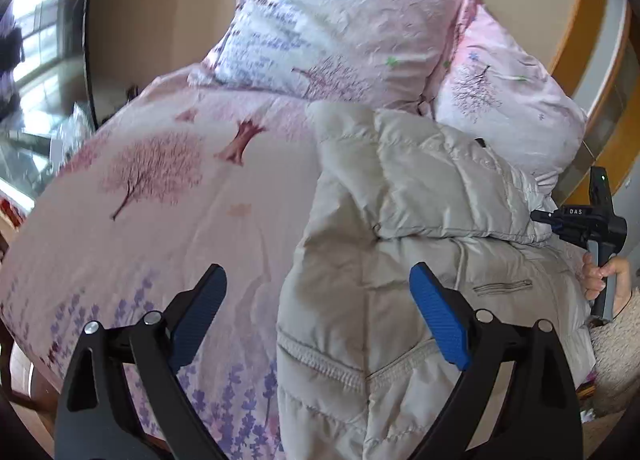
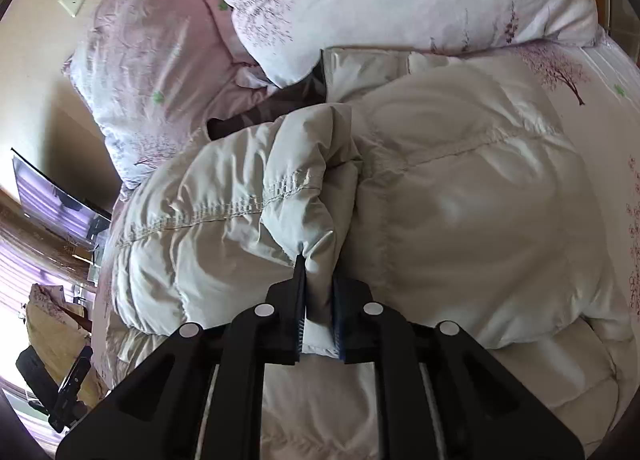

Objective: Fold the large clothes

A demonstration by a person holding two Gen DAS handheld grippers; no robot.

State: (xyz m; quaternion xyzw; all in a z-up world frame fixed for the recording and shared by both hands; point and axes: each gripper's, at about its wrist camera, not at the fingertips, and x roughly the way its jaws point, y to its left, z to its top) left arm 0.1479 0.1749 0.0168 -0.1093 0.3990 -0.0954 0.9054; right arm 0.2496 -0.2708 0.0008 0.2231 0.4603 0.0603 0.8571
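Note:
A pale grey puffer jacket (image 1: 400, 244) lies on the bed, partly folded, right of centre in the left wrist view. My left gripper (image 1: 318, 300) is open and empty, hovering above the jacket's left edge and the bedsheet. The right gripper (image 1: 576, 220) shows at the far right of that view, held by a hand at the jacket's far side. In the right wrist view my right gripper (image 2: 318, 284) is shut on a fold of the jacket (image 2: 240, 204), holding that part over the rest of the jacket.
The bed has a pink floral sheet (image 1: 168, 196). Two floral pillows (image 1: 340, 28) (image 1: 516, 100) lean at the head by the wall. A wooden headboard (image 1: 588, 20) curves at the right. A window (image 1: 36, 44) is at the left.

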